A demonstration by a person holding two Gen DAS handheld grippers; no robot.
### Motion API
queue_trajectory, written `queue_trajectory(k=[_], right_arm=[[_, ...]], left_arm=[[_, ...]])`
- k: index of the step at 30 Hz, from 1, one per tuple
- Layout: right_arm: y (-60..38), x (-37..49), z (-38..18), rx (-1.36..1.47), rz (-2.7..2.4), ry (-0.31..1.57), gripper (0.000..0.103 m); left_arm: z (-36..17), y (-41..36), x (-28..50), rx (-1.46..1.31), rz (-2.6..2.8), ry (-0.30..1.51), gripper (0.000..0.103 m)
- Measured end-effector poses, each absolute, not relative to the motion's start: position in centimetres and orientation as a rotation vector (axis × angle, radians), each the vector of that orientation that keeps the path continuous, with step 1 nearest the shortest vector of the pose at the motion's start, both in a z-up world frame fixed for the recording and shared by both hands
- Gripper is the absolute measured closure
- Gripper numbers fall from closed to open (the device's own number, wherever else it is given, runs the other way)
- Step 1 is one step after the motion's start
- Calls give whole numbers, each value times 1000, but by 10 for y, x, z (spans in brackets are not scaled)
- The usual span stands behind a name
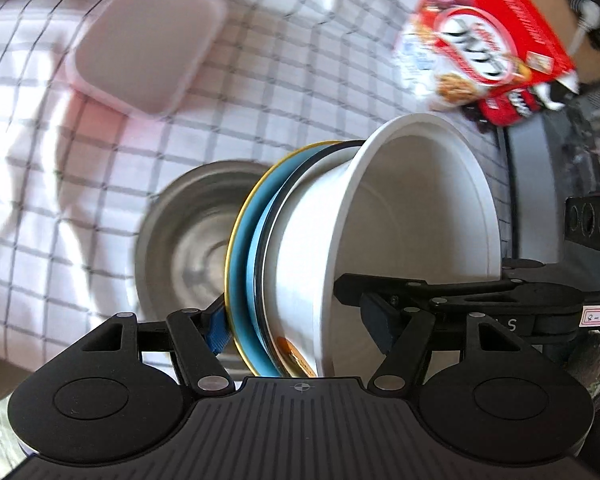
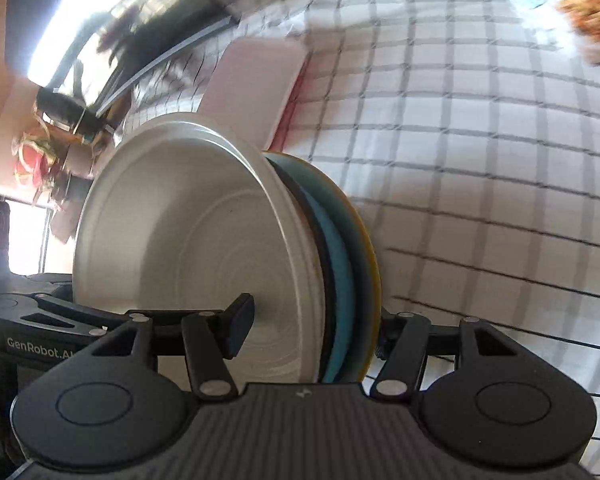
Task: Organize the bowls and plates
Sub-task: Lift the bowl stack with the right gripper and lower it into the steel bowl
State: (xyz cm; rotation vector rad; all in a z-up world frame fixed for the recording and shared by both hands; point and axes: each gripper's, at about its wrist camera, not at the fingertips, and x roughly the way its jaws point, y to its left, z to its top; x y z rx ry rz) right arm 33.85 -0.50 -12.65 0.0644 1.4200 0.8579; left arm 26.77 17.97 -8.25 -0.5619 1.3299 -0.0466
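Risk one: the stack (image 1: 340,248) could slip out and drop. It is held on its edge, not flat, so only the squeeze from the two sides keeps it up.
Risk two: the white bowl (image 1: 412,216) could slide off the plates. It is only nested on them and nothing locks it there.
Risk three: the steel bowl (image 1: 188,240) could be hit. It is seen at 9 o'clock of the stack, just behind it in the left view.
Cause: both views are blurred, so it is judged that the stack is being carried fast. A quick turn or a loose squeeze would do it.
Stack: a white bowl, a dark-rimmed plate (image 1: 272,216) and a blue plate (image 1: 244,248) with a yellow rim are pressed together and held up over the checked cloth (image 1: 260,80).
Left fingers (image 1: 300,320): spread wide and closed on the whole stack. One pad is pressed on the blue plate at 9 o'clock; the other is inside the white bowl at 3 o'clock.
Right fingers (image 2: 312,332): set about half wide and closed on the same stack. One pad is seen on the bowl's inside at 9 o'clock; the other is mostly hidden behind the yellow rim at 3 o'clock.
Nearby: a pink box (image 1: 148,44) is seen at 11 o'clock and a red carton (image 1: 488,36) at 1 o'clock, both well apart from the stack.
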Motion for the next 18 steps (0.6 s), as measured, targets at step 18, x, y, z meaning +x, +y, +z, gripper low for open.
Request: queue_trajectory(k=[18], right_arm=[[22, 337, -174, 73, 843, 1529, 40]], left_arm=[[-120, 227, 256, -619, -31, 1428, 37]])
